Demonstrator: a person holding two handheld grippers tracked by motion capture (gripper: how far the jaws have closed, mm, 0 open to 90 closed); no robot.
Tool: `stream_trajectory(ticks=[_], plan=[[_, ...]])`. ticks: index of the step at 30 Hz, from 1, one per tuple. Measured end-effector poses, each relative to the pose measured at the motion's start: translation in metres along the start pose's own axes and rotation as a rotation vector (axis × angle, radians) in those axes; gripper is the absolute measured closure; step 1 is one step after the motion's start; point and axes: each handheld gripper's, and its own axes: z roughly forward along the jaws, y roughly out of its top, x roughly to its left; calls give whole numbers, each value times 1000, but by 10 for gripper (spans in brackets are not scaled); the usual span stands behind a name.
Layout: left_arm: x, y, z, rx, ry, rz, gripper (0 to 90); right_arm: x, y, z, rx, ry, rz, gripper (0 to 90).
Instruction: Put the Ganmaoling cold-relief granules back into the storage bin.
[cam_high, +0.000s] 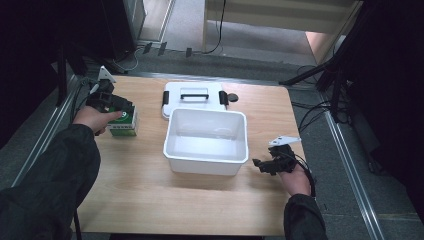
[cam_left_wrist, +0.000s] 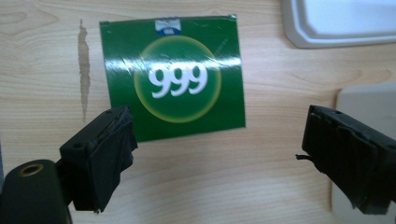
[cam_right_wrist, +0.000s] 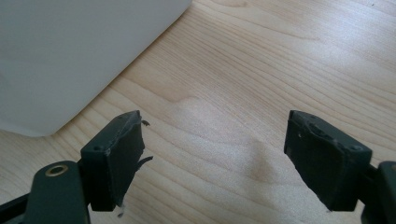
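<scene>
My left gripper (cam_high: 111, 103) hangs over the green box (cam_left_wrist: 173, 77), fingers (cam_left_wrist: 100, 154) apart and clear of it. The box lies left of the white tub (cam_high: 206, 142) on the wooden bench (cam_high: 140, 190). My right gripper (cam_high: 267, 165), just right of the tub, is spread too.

white tub (cam_high: 206, 150) mid-table | white lid (cam_high: 192, 97) behind, touching | black disc (cam_high: 232, 97) beside lid | wooden table (cam_high: 140, 185)
</scene>
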Motion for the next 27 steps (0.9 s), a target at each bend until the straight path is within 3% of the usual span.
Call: stream_trajectory(ticks=[3, 5, 6, 9, 15, 21, 27], plan=[[3, 5, 3, 2, 2, -6, 84, 0, 0, 0, -2, 1, 0, 199], [5, 10, 6, 7, 1, 11, 5, -1, 0, 0, -3, 2, 0, 199], [7, 13, 8, 10, -27, 3, 1, -1, 0, 0, -3, 4, 1, 199], [10, 15, 13, 20, -38, -20, 0, -1, 0, 0, 1, 4, 7, 199], [16, 20, 25, 41, 28, -38, 0, -1, 0, 0, 3, 5, 8, 200], [13, 23, 34, 35, 19, -43, 0, -2, 0, 1, 7, 6, 9, 200], [12, 24, 44, 53, 48, -37, 0, -2, -1, 1, 7, 7, 11, 200]])
